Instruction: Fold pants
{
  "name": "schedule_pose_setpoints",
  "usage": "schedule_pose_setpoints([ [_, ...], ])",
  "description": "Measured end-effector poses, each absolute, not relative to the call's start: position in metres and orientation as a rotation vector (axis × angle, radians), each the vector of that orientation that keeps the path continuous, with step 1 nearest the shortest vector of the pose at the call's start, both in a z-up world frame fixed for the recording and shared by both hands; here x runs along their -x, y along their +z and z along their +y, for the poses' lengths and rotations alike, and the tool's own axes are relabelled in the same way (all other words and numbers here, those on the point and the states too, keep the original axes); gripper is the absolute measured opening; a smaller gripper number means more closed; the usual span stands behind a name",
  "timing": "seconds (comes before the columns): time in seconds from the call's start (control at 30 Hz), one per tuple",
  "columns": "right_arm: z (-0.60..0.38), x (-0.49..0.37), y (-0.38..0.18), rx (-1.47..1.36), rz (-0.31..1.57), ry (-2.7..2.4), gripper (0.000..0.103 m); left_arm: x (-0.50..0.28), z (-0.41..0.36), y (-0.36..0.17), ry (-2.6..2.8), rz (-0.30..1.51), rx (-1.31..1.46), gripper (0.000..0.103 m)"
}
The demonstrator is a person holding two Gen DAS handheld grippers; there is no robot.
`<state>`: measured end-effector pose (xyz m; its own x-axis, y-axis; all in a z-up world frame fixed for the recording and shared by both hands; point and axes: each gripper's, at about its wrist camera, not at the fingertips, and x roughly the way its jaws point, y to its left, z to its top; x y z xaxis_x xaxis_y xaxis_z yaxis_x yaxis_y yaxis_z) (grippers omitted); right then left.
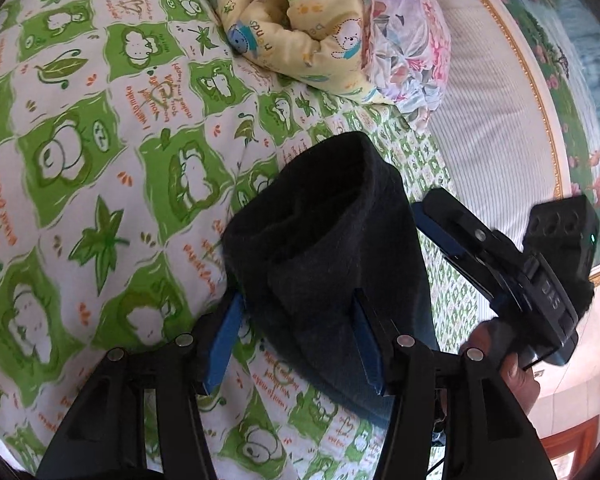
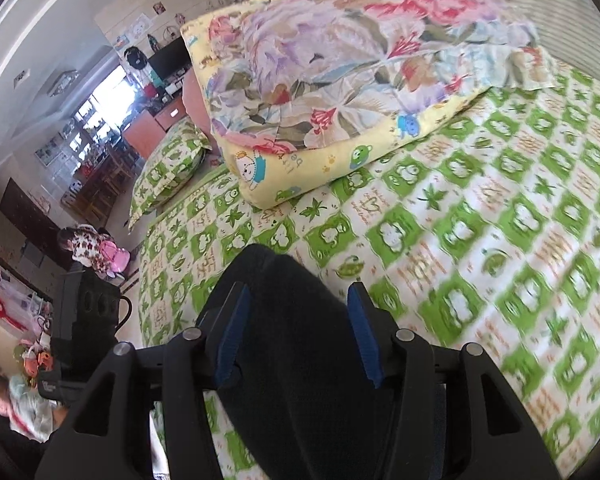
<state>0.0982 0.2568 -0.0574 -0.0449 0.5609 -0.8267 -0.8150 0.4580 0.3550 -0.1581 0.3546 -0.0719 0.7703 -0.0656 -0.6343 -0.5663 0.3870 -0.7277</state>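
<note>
The black pants (image 1: 332,248), a thick fuzzy bundle with soft rounded folds, hang above the frog-print bedsheet (image 1: 100,184) near the bed's edge, with broad open sheet stretching toward the rolled yellow quilt (image 1: 300,28) at the far side. The left gripper (image 1: 296,340) has its blue-padded jaws wide apart with the cloth between them, whether pinched I cannot tell. The right gripper (image 2: 296,336) is likewise spread around dark fabric (image 2: 300,360).

black pants (image 1: 332,240) bunched up in thick folds, soft fuzzy fabric, lifted off the bed I think, one end drooping
</note>
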Motion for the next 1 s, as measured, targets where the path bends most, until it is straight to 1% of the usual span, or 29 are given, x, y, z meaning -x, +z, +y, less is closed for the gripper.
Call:
schedule_pose_setpoints([
  [0.03, 0.261, -0.099, -0.06, 0.282, 1.165, 1.139, 0.053, 0.157, 0.355, -0.072, 0.349, 0.646, 1.141, 0.054],
  [0.1, 0.274, -0.101, -0.068, 0.306, 1.184, 1.148, 0.053, 0.154, 0.355, -0.071, 0.354, 0.647, 1.128, 0.049],
  [0.13, 0.28, -0.102, -0.072, 0.314, 1.195, 1.154, 0.053, 0.153, 0.356, -0.071, 0.356, 0.647, 1.125, 0.049],
  [0.2, 0.292, -0.103, -0.08, 0.341, 1.223, 1.166, 0.053, 0.152, 0.358, -0.072, 0.357, 0.643, 1.119, 0.043],
  [0.23, 0.299, -0.104, -0.086, 0.368, 1.236, 1.164, 0.053, 0.151, 0.36, -0.073, 0.358, 0.647, 1.113, 0.037],
  [0.27, 0.303, -0.104, -0.09, 0.379, 1.248, 1.163, 0.052, 0.15, 0.361, -0.074, 0.354, 0.65, 1.107, 0.034],
  [0.3, 0.306, -0.105, -0.094, 0.381, 1.268, 1.167, 0.047, 0.151, 0.361, -0.073, 0.348, 0.644, 1.103, 0.032],
  [0.33, 0.306, -0.104, -0.096, 0.38, 1.274, 1.169, 0.039, 0.151, 0.362, -0.073, 0.342, 0.641, 1.097, 0.031],
  [0.37, 0.305, -0.103, -0.096, 0.383, 1.266, 1.164, 0.037, 0.15, 0.361, -0.072, 0.339, 0.643, 1.088, 0.028],
  [0.4, 0.304, -0.102, -0.094, 0.379, 1.255, 1.166, 0.032, 0.149, 0.36, -0.07, 0.339, 0.642, 1.08, 0.027],
  [0.43, 0.3, -0.099, -0.091, 0.364, 1.239, 1.174, 0.03, 0.148, 0.358, -0.067, 0.335, 0.637, 1.076, 0.026],
  [0.53, 0.289, -0.096, -0.079, 0.319, 1.206, 1.178, 0.026, 0.145, 0.353, -0.057, 0.331, 0.624, 1.062, 0.024],
  [0.83, 0.245, -0.085, -0.025, 0.14, 1.107, 1.186, 0.025, 0.141, 0.33, -0.014, 0.299, 0.572, 1.003, 0.023],
  [1.0, 0.214, -0.081, -0.004, 0.036, 1.06, 1.167, 0.024, 0.132, 0.311, 0.008, 0.278, 0.56, 0.958, 0.023],
])
